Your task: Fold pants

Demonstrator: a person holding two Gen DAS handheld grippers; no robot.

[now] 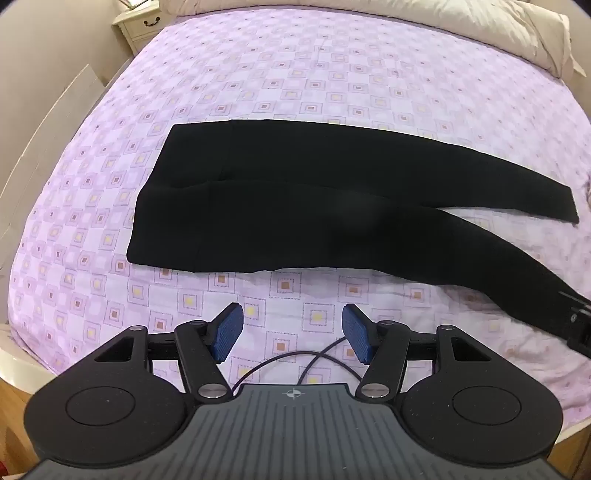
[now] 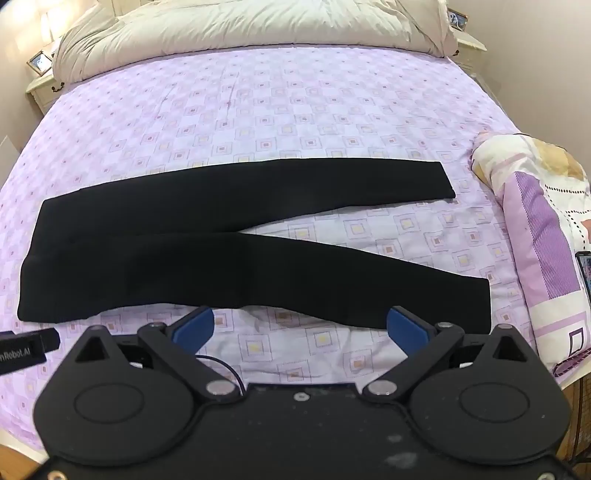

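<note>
Black pants (image 1: 295, 206) lie flat on the purple checked bed sheet (image 1: 258, 92), waistband to the left, two legs spread apart to the right. They also show in the right wrist view (image 2: 207, 254). My left gripper (image 1: 293, 332) is open and empty, just in front of the pants' near edge below the waist part. My right gripper (image 2: 301, 332) is open and empty, in front of the near leg (image 2: 406, 291), close to its cuff end. The tip of the left gripper (image 2: 26, 349) shows at the left edge of the right wrist view.
A beige duvet (image 2: 240, 33) lies along the head of the bed. A folded patterned quilt (image 2: 535, 229) lies at the bed's right edge with a phone (image 2: 585, 273) on it. Nightstands (image 1: 142, 24) stand at the head corners. A cable (image 1: 295, 363) hangs under the left gripper.
</note>
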